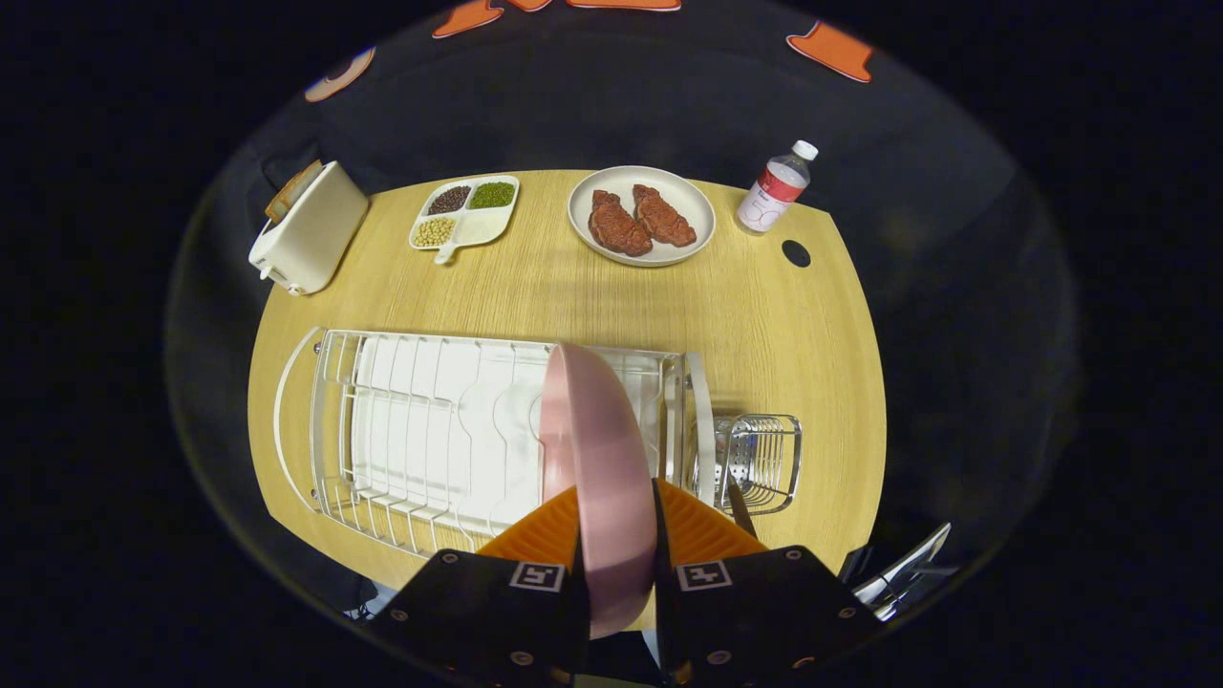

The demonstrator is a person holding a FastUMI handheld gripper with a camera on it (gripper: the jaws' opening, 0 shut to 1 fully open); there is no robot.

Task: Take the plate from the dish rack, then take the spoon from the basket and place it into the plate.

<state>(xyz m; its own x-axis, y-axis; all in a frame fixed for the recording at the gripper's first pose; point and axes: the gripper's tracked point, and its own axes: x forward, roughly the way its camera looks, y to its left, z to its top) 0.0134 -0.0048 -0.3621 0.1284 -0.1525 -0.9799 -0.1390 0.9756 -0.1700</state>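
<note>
The gripper (616, 535) points down and forward over the near table (764, 315) edge, its fingers closed on the pink plate (597, 459) — held on edge, upright, above the rack (420, 420). The basket (760, 459) hangs just right of the rack.

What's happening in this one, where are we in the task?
A handheld gripper has its fingers shut on the edge of a pink plate, which is on edge above the white dish rack. The spoon's handle sticks out of the wire basket on the rack's side, so that step is not yet done.
</note>
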